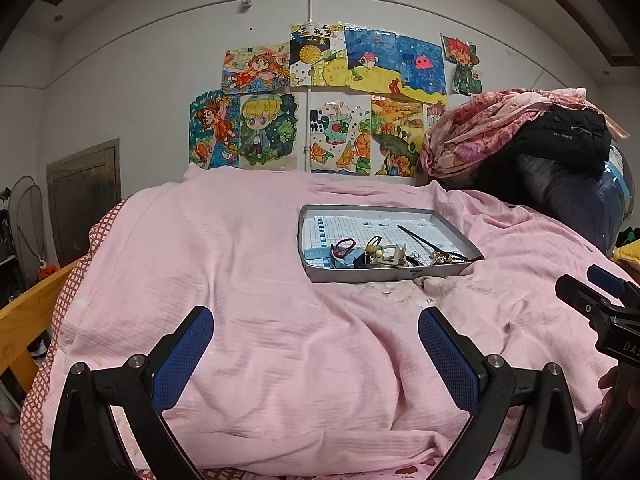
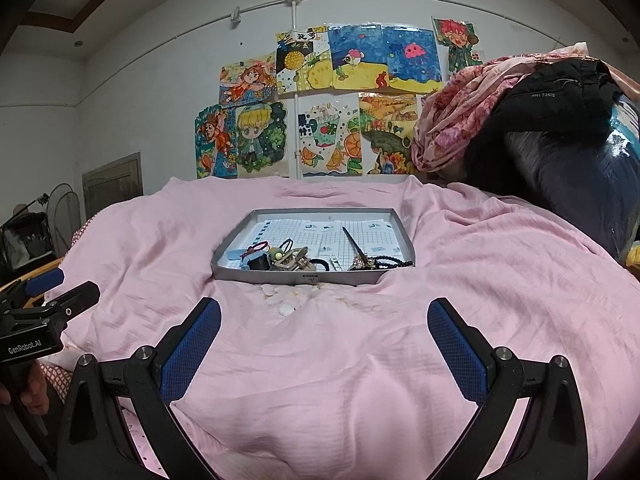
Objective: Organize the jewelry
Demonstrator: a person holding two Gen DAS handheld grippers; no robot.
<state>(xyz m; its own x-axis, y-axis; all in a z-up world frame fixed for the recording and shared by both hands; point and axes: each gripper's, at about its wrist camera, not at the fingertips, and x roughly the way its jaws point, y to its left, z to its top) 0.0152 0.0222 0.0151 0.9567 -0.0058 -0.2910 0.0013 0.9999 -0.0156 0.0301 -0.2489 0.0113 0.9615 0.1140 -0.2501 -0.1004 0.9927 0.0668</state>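
- The jewelry (image 2: 304,258) lies heaped along the near edge of a shallow grey tray (image 2: 394,222): a red loop, a black hair tie, a pale claw clip, a dark hair stick (image 2: 352,240) lying slantwise, and a string of dark beads (image 2: 394,260) trailing to the near right corner.
- The far part of the tray shows bare grid-printed paper, so the pieces look bunched rather than spread. That fits either a pile waiting to be sorted or pieces already gathered in; the views do not settle which.
- The tray sits on a pink bedcover (image 2: 320,360), its near wall sunk a little into the soft folds, which probably tips the pieces toward the front.
- A small label on the tray's near wall is too small to read.
- The right gripper (image 2: 324,340) hovers short of the tray, jaws spread wide and holding nothing.
- The left gripper (image 1: 316,348) hangs likewise, jaws parted and bare; its body reads "GenRobot.AI".
- A black jacket (image 2: 552,92) on the bedding pile reads "SINCE 1988", mirrored.
- Children's drawings (image 2: 320,100) cover the wall.
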